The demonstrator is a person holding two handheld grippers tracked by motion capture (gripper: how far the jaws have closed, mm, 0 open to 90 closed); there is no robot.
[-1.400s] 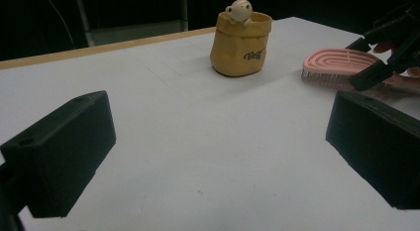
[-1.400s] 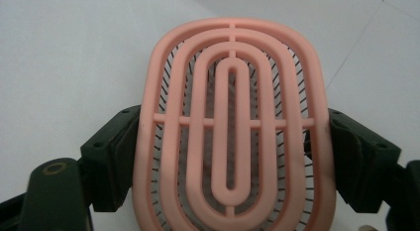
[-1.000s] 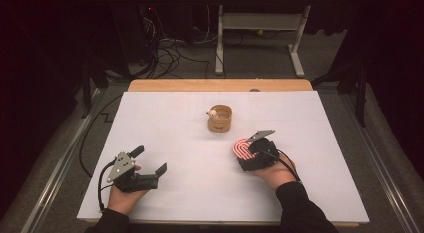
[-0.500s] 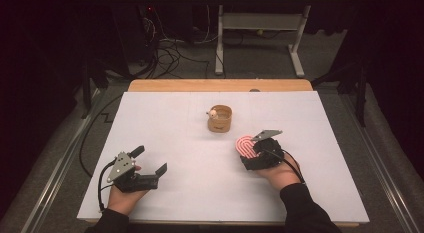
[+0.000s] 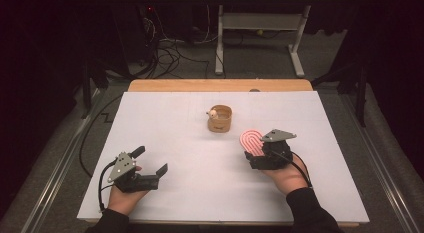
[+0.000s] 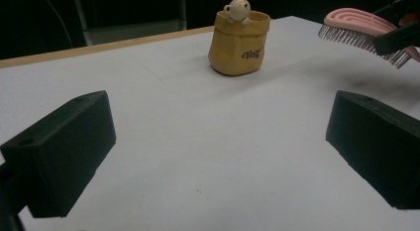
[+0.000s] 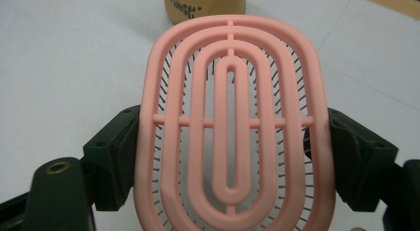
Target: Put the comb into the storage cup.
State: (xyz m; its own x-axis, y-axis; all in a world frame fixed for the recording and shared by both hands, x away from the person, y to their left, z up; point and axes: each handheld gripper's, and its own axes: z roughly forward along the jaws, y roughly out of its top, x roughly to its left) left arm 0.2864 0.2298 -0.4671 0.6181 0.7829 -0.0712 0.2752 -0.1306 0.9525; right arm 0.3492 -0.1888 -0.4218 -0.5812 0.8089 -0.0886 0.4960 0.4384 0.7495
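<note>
A pink vented hairbrush (image 7: 232, 127) with dark bristles sits between the jaws of my right gripper (image 7: 232, 156), which press on its two sides and hold it bristles-down above the white table. From above, the right gripper (image 5: 257, 152) and brush (image 5: 251, 140) are at the right of centre, just near-right of a tan pot (image 5: 220, 119) with a small bear figure on its rim. The left gripper view has the brush (image 6: 364, 30) lifted off the table beside the pot (image 6: 240, 42). My left gripper (image 5: 149, 165) rests at the near left, open and empty.
The white sheet (image 5: 165, 123) covers a wooden table whose far edge (image 5: 220, 85) shows. Beyond it lie floor cables (image 5: 170, 55) and a white table frame (image 5: 260, 28). Metal rails (image 5: 60, 163) run along both sides.
My right hand has carried the pink brush a little up and toward the far side, closer to the pot. The left hand has stayed where it was.
</note>
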